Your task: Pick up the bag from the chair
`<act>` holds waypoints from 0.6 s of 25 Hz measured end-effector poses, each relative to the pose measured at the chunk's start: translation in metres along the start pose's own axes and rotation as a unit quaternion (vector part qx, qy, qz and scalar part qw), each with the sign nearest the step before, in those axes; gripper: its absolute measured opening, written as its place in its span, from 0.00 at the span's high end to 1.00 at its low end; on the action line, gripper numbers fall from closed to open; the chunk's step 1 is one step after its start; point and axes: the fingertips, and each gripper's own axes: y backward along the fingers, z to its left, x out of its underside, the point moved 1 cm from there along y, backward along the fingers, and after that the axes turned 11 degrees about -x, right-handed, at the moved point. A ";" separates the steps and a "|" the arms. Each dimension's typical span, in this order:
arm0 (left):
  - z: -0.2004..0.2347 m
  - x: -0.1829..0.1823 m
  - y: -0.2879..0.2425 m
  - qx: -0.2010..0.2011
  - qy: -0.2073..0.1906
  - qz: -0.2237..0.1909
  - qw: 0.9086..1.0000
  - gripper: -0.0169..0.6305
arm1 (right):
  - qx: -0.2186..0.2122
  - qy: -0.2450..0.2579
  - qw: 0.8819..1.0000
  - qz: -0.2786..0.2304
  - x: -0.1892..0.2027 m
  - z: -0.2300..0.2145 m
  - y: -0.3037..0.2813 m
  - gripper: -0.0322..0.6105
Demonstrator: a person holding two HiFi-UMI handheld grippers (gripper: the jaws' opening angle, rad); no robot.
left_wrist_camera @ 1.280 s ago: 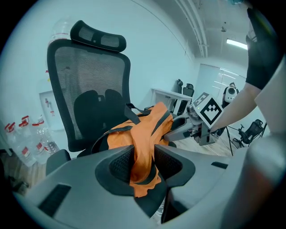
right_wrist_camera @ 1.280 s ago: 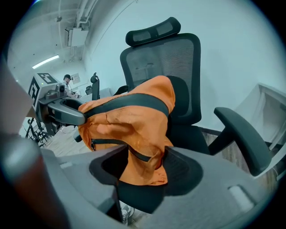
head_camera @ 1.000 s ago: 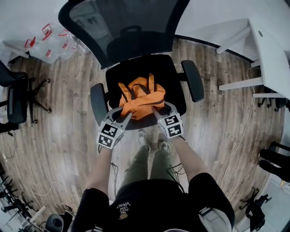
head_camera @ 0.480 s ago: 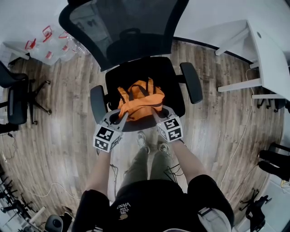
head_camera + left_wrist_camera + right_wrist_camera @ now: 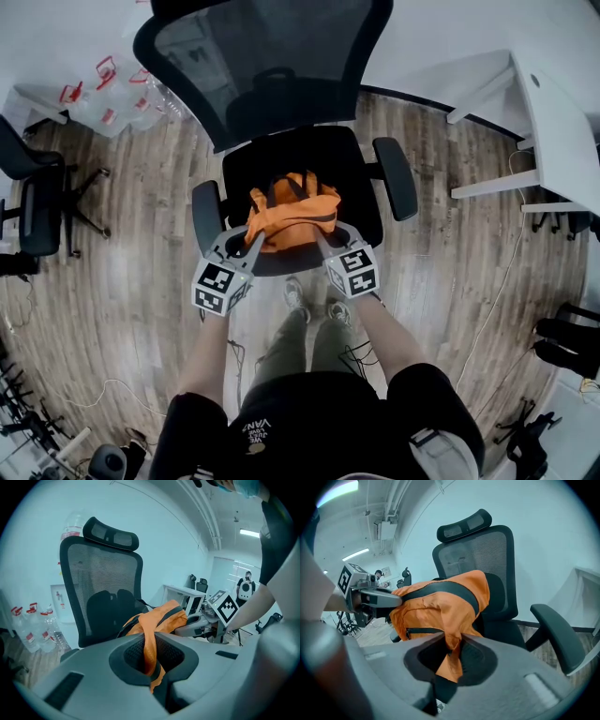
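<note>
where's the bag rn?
Head view, centre: bag at the front of the chair seat, fabric pinched by the left claw and right claw, which have just closed on it.

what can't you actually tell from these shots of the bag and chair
- Whether the orange bag has cleared the chair seat: head view, the bag covers its own underside.
- The chair base: head view, hidden under the seat.
- Print on the plastic bottles: head view, too small.
- The white desk: head view, cut off by the right edge.

An office — mesh swivel chair (image 5: 262,66), white desk (image 5: 564,117).
</note>
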 end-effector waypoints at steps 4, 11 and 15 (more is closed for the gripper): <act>0.000 -0.010 0.006 -0.007 -0.005 -0.013 1.000 0.92 | -0.002 0.006 1.000 -0.007 -0.009 0.005 0.007 0.87; 0.002 -0.029 0.021 -0.017 -0.009 -0.027 0.999 0.92 | -0.004 0.017 1.000 -0.017 -0.030 0.016 0.020 0.88; -0.003 -0.042 0.031 -0.018 -0.012 -0.034 0.999 0.92 | -0.005 0.020 1.000 -0.022 -0.039 0.022 0.032 0.88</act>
